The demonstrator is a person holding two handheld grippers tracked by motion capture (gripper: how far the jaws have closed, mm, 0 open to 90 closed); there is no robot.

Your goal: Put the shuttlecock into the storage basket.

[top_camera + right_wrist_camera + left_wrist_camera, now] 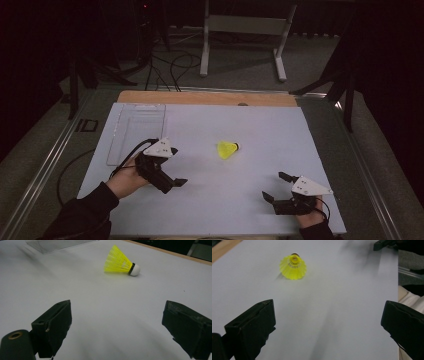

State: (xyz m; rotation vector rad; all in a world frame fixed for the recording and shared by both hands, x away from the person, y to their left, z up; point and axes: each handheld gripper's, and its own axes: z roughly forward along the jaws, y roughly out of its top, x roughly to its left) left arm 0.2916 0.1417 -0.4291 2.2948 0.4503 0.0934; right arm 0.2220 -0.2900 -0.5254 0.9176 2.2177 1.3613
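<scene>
A yellow shuttlecock (pixel 227 149) with a white cork tip lies on its side near the middle of the white board (pixel 225 200). My left gripper (pixel 176 167) rests on the board to its left, jaws wide apart and empty. In the left gripper view the shuttlecock (pixel 293 267) lies ahead and left of the left gripper (pixel 329 322), skirt facing me. At the board's near right corner my right gripper (pixel 276 186) is open and holds nothing. From the right gripper (pixel 117 325) the shuttlecock (pixel 119 262) lies straight ahead, cork to the right.
A clear plastic tray (pixel 136 132) lies on the board's far left part, also the clear plastic tray (pixel 55 245) in the right gripper view. A wooden table edge (pixel 200 97) runs behind the board. Cables and a white stand (pixel 240 30) are on the floor beyond.
</scene>
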